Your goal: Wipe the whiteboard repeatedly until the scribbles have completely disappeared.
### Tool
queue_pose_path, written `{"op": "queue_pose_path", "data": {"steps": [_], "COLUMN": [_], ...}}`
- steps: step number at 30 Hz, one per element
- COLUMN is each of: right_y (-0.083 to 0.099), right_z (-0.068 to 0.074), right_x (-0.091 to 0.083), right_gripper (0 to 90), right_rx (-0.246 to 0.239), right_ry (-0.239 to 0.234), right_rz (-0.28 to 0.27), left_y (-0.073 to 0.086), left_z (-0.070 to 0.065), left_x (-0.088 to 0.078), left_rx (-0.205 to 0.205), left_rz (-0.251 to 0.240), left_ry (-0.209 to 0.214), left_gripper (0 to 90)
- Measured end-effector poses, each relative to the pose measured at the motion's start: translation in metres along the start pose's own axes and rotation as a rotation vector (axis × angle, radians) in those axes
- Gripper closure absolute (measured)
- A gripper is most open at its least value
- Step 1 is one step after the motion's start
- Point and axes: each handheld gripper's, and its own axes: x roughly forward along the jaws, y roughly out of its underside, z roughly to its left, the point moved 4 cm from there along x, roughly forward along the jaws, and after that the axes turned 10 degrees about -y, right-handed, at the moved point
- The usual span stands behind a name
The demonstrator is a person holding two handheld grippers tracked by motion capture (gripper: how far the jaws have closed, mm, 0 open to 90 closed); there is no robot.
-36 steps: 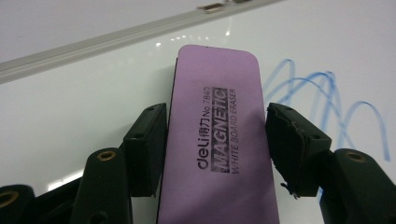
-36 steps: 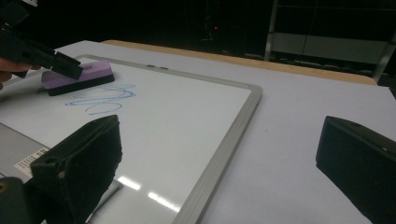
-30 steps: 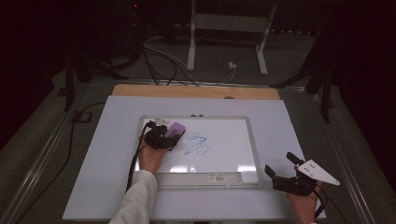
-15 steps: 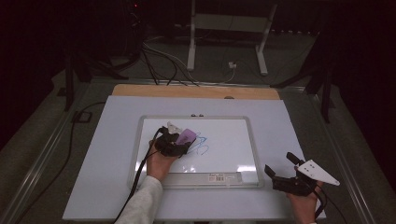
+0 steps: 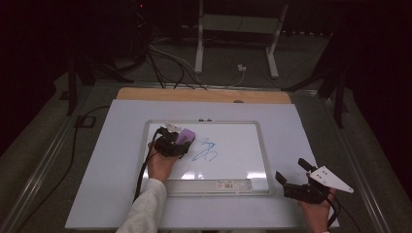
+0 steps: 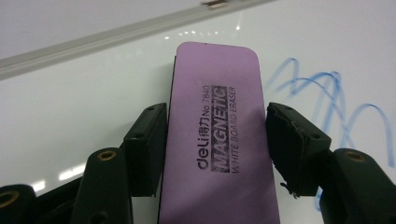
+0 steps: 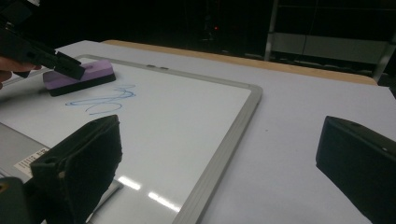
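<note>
A purple whiteboard eraser lies flat on the whiteboard, and my left gripper is shut on its two long sides. A blue scribble sits just right of the eraser; the left gripper view shows the blue scribble beside the right jaw. From the right gripper view the eraser and scribble lie far left on the whiteboard. My right gripper stands open off the board's lower right corner, nothing between its fingers.
The whiteboard has a grey frame and lies on a pale table top with a wooden strip at the far edge. Cables and a stand lie on the dark floor beyond.
My left gripper slid the eraser right across the board's left part, then back left a little. The scribble still shows. My right gripper has not moved.
</note>
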Motion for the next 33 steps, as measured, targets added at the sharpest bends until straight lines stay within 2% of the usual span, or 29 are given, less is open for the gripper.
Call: {"op": "queue_pose_path", "data": {"steps": [4, 8, 11, 14, 16, 19, 27, 28, 30, 32, 33], "right_y": [0.000, 0.000, 0.000, 0.000, 0.000, 0.000, 0.000, 0.000, 0.000, 0.000, 0.000], "right_z": [0.001, 0.000, 0.001, 0.001, 0.000, 0.000, 0.000, 0.000, 0.000, 0.000, 0.000], "right_x": [0.000, 0.000, 0.000, 0.000, 0.000, -0.001, -0.001, -0.001, 0.000, 0.000, 0.000], "right_gripper": [0.8, 0.8, 0.8, 0.8, 0.8, 0.8, 0.8, 0.8, 0.8, 0.8, 0.8], "right_rx": [0.000, 0.001, -0.001, -0.002, -0.002, 0.000, 0.002, 0.001, 0.001, 0.001, 0.002], "right_ry": [0.000, -0.001, -0.002, -0.001, 0.000, 0.002, 0.002, 0.001, 0.001, 0.001, 0.001], "right_rz": [0.000, 0.000, 0.000, 0.000, -0.001, -0.003, -0.002, -0.002, -0.001, -0.001, 0.000], "left_y": [0.003, 0.008, 0.011, 0.012, 0.012, 0.010, 0.004, 0.003, 0.003, 0.003, 0.003], "left_z": [-0.020, -0.037, -0.048, -0.054, -0.053, -0.045, -0.006, -0.002, -0.002, -0.005, -0.008], "left_x": [-0.005, -0.011, -0.015, -0.017, -0.016, -0.014, -0.005, -0.004, -0.004, -0.005, -0.005], "left_rx": [0.046, 0.068, 0.074, 0.099, 0.091, 0.080, -0.007, -0.022, -0.027, -0.010, -0.011], "left_rz": [-0.001, -0.003, 0.001, -0.009, -0.010, -0.009, 0.012, 0.018, 0.020, 0.020, 0.021], "left_ry": [0.037, 0.068, 0.111, 0.100, 0.100, 0.065, -0.027, -0.026, -0.025, -0.041, -0.034], "left_gripper": [42.0, 42.0, 42.0, 42.0, 42.0, 42.1, 42.1, 42.1, 42.1, 42.1, 42.1]}}
